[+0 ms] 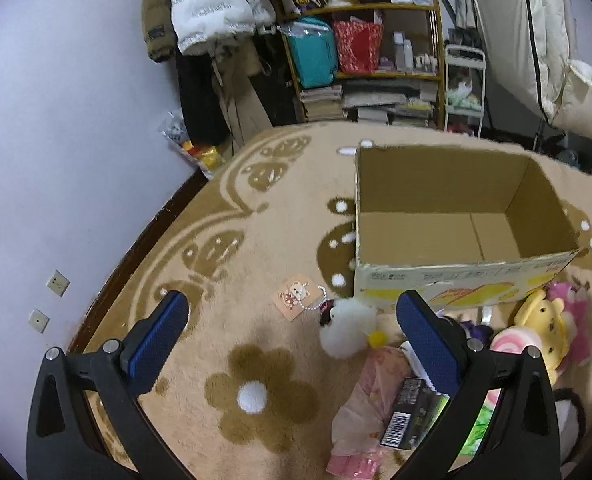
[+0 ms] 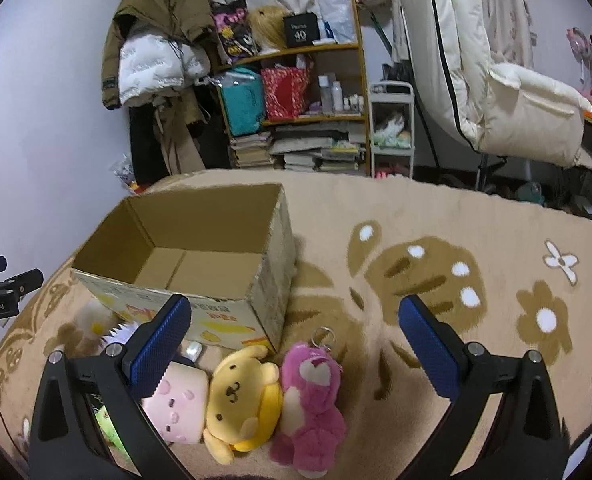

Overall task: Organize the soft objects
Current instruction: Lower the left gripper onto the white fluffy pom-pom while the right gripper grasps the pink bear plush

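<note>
Cardboard box [image 2: 184, 256] empty; both claws spread.

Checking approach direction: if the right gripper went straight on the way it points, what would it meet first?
Probably the pink bear plush lying between the open right gripper fingers, or the carpet beside it; depth is unclear.
</note>
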`<state>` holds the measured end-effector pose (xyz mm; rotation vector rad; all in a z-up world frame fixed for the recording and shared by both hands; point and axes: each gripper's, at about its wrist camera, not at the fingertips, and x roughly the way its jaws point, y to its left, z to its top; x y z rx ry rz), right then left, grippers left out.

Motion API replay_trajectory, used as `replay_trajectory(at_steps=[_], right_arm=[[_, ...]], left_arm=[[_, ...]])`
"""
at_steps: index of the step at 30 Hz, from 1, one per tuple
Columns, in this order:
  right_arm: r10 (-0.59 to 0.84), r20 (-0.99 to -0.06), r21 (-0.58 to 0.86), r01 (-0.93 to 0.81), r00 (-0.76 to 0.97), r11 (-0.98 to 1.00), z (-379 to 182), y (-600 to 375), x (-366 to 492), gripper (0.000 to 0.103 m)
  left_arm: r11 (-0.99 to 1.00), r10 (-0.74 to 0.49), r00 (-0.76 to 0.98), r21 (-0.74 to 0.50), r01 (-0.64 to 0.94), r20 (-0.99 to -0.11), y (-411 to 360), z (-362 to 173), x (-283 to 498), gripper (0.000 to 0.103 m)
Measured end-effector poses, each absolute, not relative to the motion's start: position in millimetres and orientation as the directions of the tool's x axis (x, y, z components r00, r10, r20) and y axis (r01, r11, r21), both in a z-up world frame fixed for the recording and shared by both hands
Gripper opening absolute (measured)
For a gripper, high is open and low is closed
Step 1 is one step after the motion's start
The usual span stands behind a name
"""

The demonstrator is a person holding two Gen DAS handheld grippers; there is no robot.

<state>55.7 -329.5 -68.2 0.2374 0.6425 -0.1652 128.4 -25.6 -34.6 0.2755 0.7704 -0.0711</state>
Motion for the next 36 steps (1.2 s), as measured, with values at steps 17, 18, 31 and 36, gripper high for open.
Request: replay_trajectory(at_steps=[17,18,31,36], right_arm=[[-0.009,-0.747,0.202,0.24,0.664,0.949,-112.1,-337.6,76.6,0.077],[-0.005,-0.754,0.205,0.244,0.656,0.948,-114.3,-337.7,77.4,0.076],[0.039,-0.816,0.238,0.273,0.577,0.932,-148.2,-346.9,85.8,0.075],[0.062,-0.825,0.266,0.289,0.562,0.92,-156.8,-352.0,87.9,0.074]], left_arm=[[0.954,0.012,0.606,0.191,0.231,-0.795,-27.9,-91.8,167.3,0.102],[0.955,0.009,0.599,0.185,0.232,-0.8,-27.8,-94.3,170.0,0.102],[0.939,0.049,0.534,0.221,0.264,-0.844,-33.5,-129.9,184.6,0.102],[0.929,0.059,0.518,0.237,0.283,-0.853,-38.8,-141.6,186.9,0.102]])
